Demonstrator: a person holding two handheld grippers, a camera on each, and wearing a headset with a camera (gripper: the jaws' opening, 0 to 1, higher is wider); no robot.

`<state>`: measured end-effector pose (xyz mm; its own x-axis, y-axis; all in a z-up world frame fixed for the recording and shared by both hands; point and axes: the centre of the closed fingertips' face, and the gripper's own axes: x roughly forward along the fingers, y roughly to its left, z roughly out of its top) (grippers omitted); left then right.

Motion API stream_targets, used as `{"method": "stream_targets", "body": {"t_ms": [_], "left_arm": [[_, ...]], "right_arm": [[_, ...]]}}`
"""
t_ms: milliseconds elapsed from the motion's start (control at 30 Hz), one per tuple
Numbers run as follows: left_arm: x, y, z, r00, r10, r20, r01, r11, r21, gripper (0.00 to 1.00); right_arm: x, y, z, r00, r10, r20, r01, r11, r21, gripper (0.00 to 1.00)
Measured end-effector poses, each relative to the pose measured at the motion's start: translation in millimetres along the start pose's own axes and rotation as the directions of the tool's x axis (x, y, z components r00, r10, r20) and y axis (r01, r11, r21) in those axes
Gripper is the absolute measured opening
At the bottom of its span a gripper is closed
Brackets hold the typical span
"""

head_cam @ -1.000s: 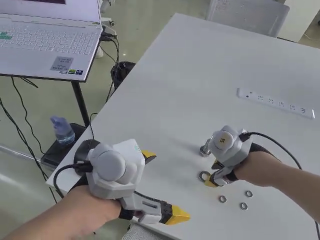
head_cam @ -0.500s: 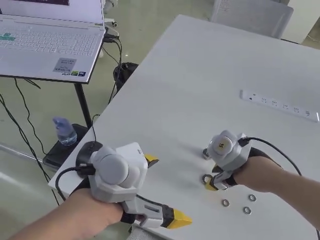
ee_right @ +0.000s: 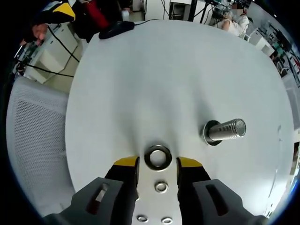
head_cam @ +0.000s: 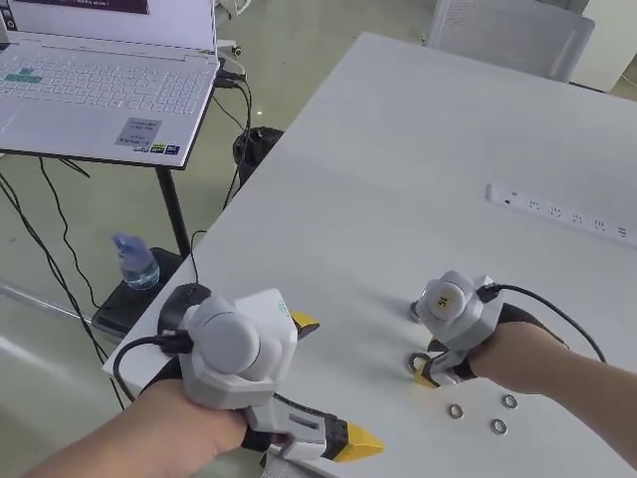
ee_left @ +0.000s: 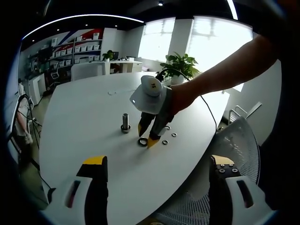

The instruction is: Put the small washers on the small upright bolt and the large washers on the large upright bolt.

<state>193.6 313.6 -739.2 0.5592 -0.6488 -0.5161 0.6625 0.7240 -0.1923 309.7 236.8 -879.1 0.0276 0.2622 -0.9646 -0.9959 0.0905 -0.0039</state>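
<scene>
We are holding the right gripper [ee_left: 147, 137] low over the large washer [ee_right: 158, 157], its jaws parted and straddling the ring, not clenched on it. The washer is lying flat on the desk [head_cam: 398, 179] toward the near edge. The large bolt [ee_right: 225, 131] is standing upright close beside it, and the small washers [ee_right: 161, 186] are lying nearer us. The left gripper [ee_left: 157, 161] is hanging released by the near edge. We are judging the risk this way: a thin flat ring gives the tips little to bite, so closing could squirt it away or skid it toward the edge. Closing too far back could catch a small washer instead.
</scene>
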Motion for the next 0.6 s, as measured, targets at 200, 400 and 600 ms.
{"method": "stream_targets", "body": {"t_ms": [200,400,600], "left_arm": [[1.6,-1.2,-2.4,1.0,-0.003,-0.009,0.003,1.0,-0.001,0.88],[1.5,-1.9,-0.6,1.0,-0.001,-0.003,0.001,1.0,-0.001,0.88],[0.2,-1.7,-1.0,1.0,0.002,-0.005,-0.002,1.0,-0.002,0.88]], "right_arm": [[0.4,-1.7,1.2,1.0,-0.001,-0.003,0.001,1.0,0.002,0.33],[0.2,-2.0,0.8,0.9999,-0.001,-0.015,0.001,1.0,-0.001,0.31],[0.1,0.8,1.5,0.9992,0.0,-0.041,-0.001,1.0,-0.006,0.28]]}}
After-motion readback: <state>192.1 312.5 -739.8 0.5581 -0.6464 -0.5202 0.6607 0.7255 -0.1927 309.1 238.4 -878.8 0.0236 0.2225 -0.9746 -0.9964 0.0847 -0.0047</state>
